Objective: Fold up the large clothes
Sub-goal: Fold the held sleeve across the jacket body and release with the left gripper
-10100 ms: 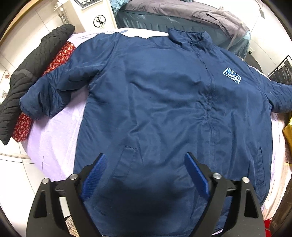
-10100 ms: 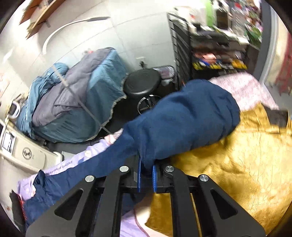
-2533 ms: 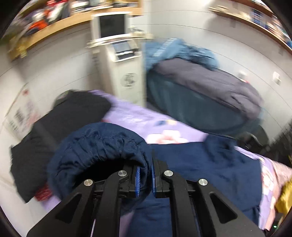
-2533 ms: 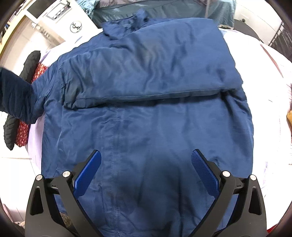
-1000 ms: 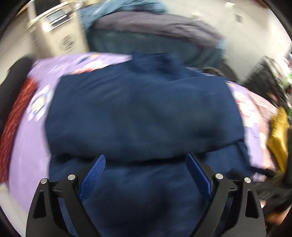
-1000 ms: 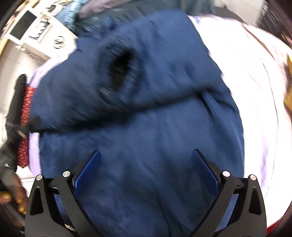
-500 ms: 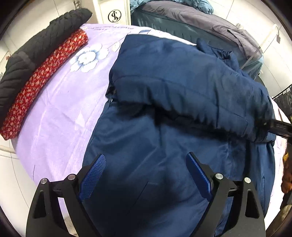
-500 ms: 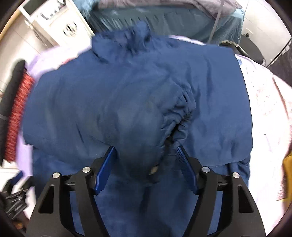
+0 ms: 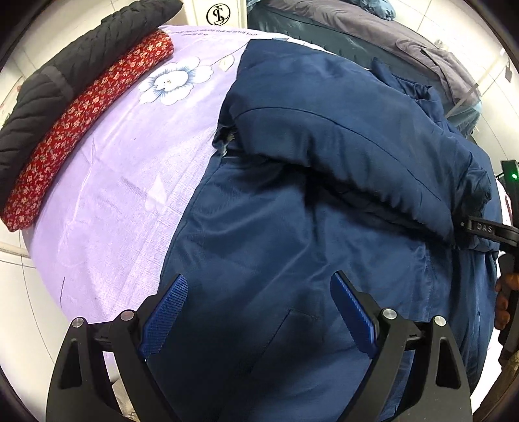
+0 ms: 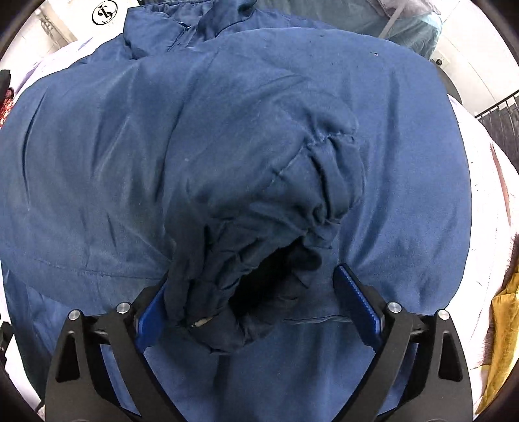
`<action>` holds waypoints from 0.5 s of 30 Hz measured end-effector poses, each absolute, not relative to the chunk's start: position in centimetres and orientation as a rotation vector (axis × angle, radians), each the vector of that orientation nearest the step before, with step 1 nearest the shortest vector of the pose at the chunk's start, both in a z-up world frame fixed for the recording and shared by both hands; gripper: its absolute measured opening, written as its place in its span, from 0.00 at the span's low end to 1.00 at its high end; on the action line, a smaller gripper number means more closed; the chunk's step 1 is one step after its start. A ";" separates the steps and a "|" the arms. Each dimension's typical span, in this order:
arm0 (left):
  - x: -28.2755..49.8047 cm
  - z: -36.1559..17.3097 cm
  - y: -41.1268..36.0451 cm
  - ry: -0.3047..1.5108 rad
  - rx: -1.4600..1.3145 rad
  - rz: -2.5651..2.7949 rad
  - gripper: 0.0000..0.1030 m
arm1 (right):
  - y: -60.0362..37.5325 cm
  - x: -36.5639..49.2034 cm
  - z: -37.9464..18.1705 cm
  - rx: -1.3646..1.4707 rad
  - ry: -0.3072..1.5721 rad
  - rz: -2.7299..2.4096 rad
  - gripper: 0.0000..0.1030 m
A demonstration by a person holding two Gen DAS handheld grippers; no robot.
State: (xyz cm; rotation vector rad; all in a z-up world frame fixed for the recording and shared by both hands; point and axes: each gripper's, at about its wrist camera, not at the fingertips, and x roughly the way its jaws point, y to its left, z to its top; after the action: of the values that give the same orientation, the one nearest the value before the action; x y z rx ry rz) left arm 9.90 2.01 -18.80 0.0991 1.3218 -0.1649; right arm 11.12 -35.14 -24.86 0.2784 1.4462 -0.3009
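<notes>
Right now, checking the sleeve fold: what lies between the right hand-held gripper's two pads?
The sleeve cuff, bunched on the jacket, lies between the open right hand-held gripper, seen in the right wrist view.

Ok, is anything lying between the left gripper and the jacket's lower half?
Nothing visible. The left gripper hangs open directly above the navy jacket, near its pocket, with only bare fabric below. The folded-over sleeve lies further up. The right gripper stands open around the sleeve cuff.

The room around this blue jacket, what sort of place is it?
Likely a home bedroom or laundry corner: the jacket lies on a lilac floral sheet, with folded clothes beside it and a heap of bedding behind.
</notes>
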 end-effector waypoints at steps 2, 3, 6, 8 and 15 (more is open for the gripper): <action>9.9 -18.8 2.2 1.318 0.096 -0.165 0.85 | -35.5 10.0 -23.7 0.311 1.420 -0.310 0.89; 9.9 -18.8 2.2 1.317 0.094 -0.164 0.85 | -35.6 9.3 -23.1 0.330 1.402 -0.306 0.89; 9.9 -19.0 2.3 1.325 0.091 -0.172 0.85 | -35.8 7.0 -22.0 0.365 1.374 -0.278 0.89; 9.8 -19.0 2.3 1.325 0.094 -0.178 0.85 | -36.1 4.9 -21.4 0.398 1.362 -0.259 0.89; 8.4 -18.6 2.0 1.310 0.139 -0.265 0.85 | -35.9 -3.5 -19.7 0.398 1.354 -0.210 0.89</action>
State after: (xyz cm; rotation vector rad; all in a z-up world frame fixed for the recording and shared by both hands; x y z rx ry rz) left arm 8.37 2.04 -18.60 0.1386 1.3099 -0.2652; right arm -3.49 -35.90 -19.71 0.3981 1.3540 -0.2104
